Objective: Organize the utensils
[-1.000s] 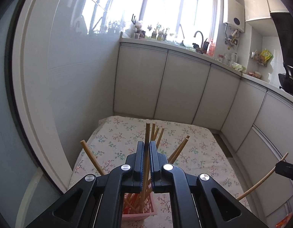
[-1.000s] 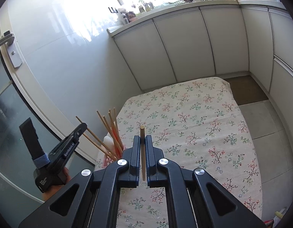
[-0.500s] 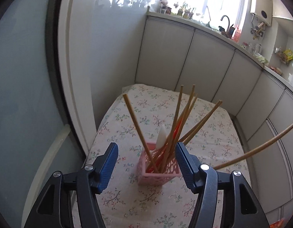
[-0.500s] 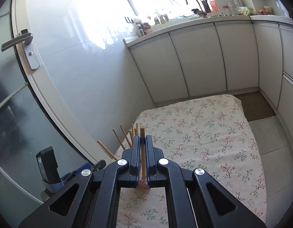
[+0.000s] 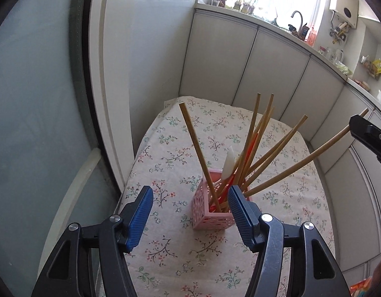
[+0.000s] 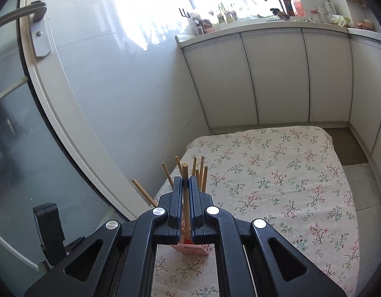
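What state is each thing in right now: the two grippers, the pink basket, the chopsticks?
Left gripper: open, empty.
Right gripper: shut on one chopstick.
Pink basket: upright on the floral cloth, holding chopsticks.
Other chopsticks: leaning inside the basket.

Counts: holder, sticks, grippers

One pink holder (image 5: 212,212) is sitting on one floral tablecloth (image 5: 170,153). Six wooden chopsticks (image 5: 197,153) are standing in it, plus one held chopstick (image 5: 301,163) angling in from the right. One red utensil (image 5: 252,146) and one white utensil (image 5: 228,163) are showing. Two grippers: left gripper (image 5: 190,214), right gripper (image 6: 186,193).
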{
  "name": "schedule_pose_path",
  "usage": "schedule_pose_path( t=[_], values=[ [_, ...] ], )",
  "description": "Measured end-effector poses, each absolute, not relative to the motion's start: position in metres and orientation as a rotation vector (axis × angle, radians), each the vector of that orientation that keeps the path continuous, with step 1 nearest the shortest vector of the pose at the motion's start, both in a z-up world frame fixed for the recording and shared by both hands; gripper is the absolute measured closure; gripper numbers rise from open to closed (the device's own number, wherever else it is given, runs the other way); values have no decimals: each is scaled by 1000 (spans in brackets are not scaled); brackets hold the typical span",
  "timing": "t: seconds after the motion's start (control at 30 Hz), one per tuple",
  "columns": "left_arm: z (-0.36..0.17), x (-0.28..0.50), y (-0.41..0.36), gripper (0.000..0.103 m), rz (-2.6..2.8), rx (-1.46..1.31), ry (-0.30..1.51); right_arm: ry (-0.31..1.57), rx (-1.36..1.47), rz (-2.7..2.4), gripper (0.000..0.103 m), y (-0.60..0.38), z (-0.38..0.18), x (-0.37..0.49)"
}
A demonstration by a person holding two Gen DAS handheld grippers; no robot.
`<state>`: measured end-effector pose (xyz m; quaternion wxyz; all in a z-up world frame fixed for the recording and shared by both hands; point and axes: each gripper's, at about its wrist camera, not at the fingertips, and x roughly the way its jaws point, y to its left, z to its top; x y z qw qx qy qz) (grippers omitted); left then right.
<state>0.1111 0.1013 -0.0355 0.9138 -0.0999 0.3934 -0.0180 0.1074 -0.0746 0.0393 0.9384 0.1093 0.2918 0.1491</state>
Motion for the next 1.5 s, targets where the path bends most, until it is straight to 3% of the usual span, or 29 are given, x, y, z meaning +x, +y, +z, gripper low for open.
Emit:
schedule_pose_path(
  t=[0.37, 0.53, 0.63, 0.7, 1.03, 1.27, 1.5],
  values=[
    [-40, 116, 98, 38, -52, -196, 831, 672, 197, 319, 98, -58, 1, 134],
    [-38, 115, 97, 30, -47, -185, 825, 690, 218, 343, 97, -58, -6, 141],
    [-36, 114, 96, 22, -39, -180, 819, 675, 212, 331, 83, -61, 0, 136],
    [-35, 114, 96, 19, -36, -183, 821, 659, 211, 324, 66, -66, 6, 129],
    [-8, 86, 77, 2, 13, -128, 786, 603, 142, 177, 43, -114, 43, 71],
    [5, 53, 47, 0, 1, -41, 792, 622, 88, 26, 8, -142, 47, 18],
    [3, 28, 26, 0, 7, 19, 797, 658, 55, -104, 0, -161, 34, -19]
  ],
)
